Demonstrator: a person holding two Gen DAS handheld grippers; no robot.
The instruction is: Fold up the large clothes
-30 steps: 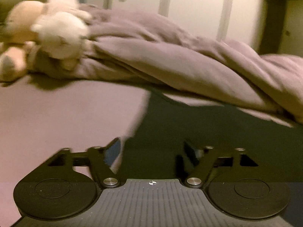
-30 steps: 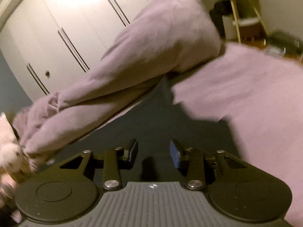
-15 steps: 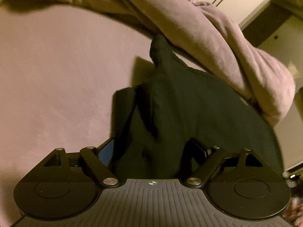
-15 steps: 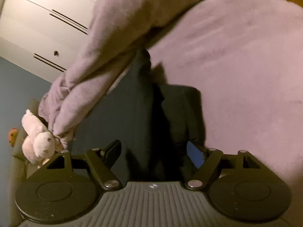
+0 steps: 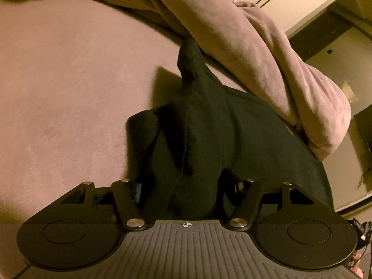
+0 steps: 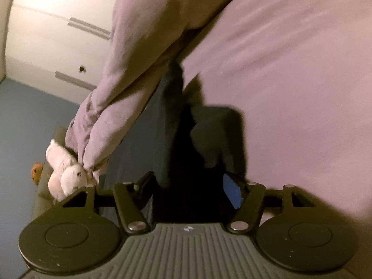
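Note:
A large dark garment (image 5: 209, 125) hangs stretched over the mauve bed sheet (image 5: 69, 81). My left gripper (image 5: 186, 186) is shut on a bunched fold of it, which fills the gap between the fingers. The far end of the garment trails up to the rumpled mauve duvet (image 5: 244, 46). In the right wrist view my right gripper (image 6: 188, 186) is shut on another part of the same dark garment (image 6: 186, 144), with the blue pad of the right finger (image 6: 231, 193) showing beside the cloth.
The duvet (image 6: 139, 58) lies heaped along the far side of the bed. A pale plush toy (image 6: 67, 169) and an orange toy (image 6: 37, 169) sit at its end. White wardrobe doors (image 6: 58, 34) stand behind. The sheet (image 6: 290, 81) spreads wide to the right.
Both grippers closed on the dark garment and lifted it off the bed, tilting steeply. The garment now hangs bunched between the fingers instead of lying flat.

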